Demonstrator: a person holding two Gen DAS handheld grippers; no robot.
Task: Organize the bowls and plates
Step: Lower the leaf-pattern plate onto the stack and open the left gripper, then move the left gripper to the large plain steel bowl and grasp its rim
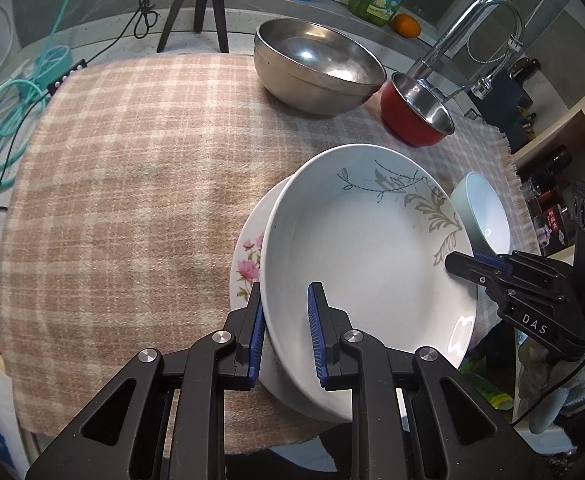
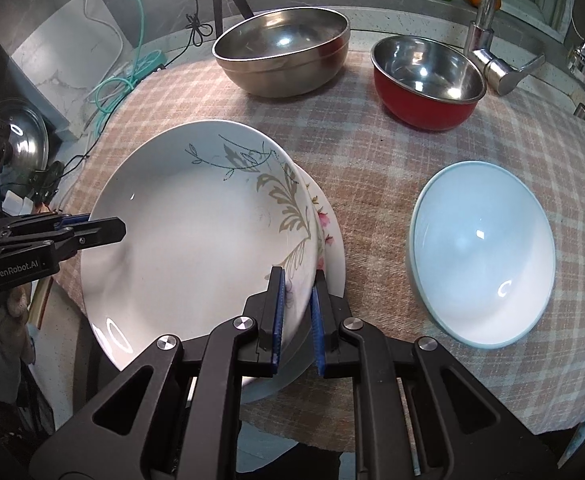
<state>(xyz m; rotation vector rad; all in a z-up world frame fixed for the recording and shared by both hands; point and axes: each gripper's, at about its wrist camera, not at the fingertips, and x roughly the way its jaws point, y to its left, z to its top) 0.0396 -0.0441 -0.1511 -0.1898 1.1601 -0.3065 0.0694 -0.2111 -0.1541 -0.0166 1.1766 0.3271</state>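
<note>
A white deep plate with a grey leaf pattern (image 1: 364, 248) (image 2: 196, 232) rests tilted on a flat plate with pink flowers (image 1: 248, 268) (image 2: 328, 236). My left gripper (image 1: 284, 320) straddles the leaf plate's left rim, one finger inside and one outside, with a gap showing. It appears in the right wrist view (image 2: 104, 228) at the plate's left edge. My right gripper (image 2: 296, 300) is closed on the leaf plate's right rim; it shows in the left wrist view (image 1: 464, 260). A pale blue bowl (image 2: 480, 256) (image 1: 484, 216) sits to the right.
A large steel bowl (image 1: 316, 68) (image 2: 280, 48) and a red bowl with steel inside (image 1: 416, 110) (image 2: 428, 80) stand at the back of the checked cloth (image 1: 132, 200). A faucet (image 1: 488, 32), tripod (image 1: 200, 4) and cables (image 1: 12, 112) lie beyond.
</note>
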